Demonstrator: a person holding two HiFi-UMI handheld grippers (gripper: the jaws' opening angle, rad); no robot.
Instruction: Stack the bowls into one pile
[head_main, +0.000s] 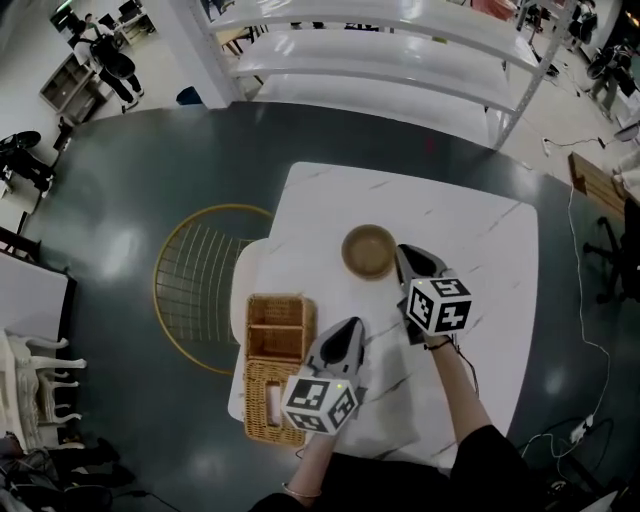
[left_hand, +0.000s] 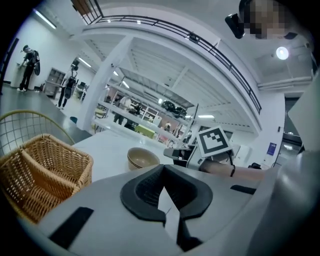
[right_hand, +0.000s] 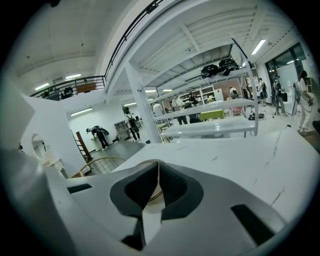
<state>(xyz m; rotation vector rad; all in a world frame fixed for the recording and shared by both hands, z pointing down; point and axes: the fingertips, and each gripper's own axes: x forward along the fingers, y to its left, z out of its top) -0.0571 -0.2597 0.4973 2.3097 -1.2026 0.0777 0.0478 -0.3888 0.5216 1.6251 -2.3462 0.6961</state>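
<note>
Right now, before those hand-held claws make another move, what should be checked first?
1. Bowls in one pile: ok. A single stack of bowls stands on the table, and no loose bowl is in view.
2. Stack upright: ok. It sits level in the left gripper view.
3. Left gripper empty: ok. Its jaws are together with nothing between them.
4. Right gripper clear of the stack: cannot tell. Its jaws are together, but its tip is very close to the rim.
5. Wicker basket out of the way: ok. It sits at the table's left edge, apart from the stack.
</note>
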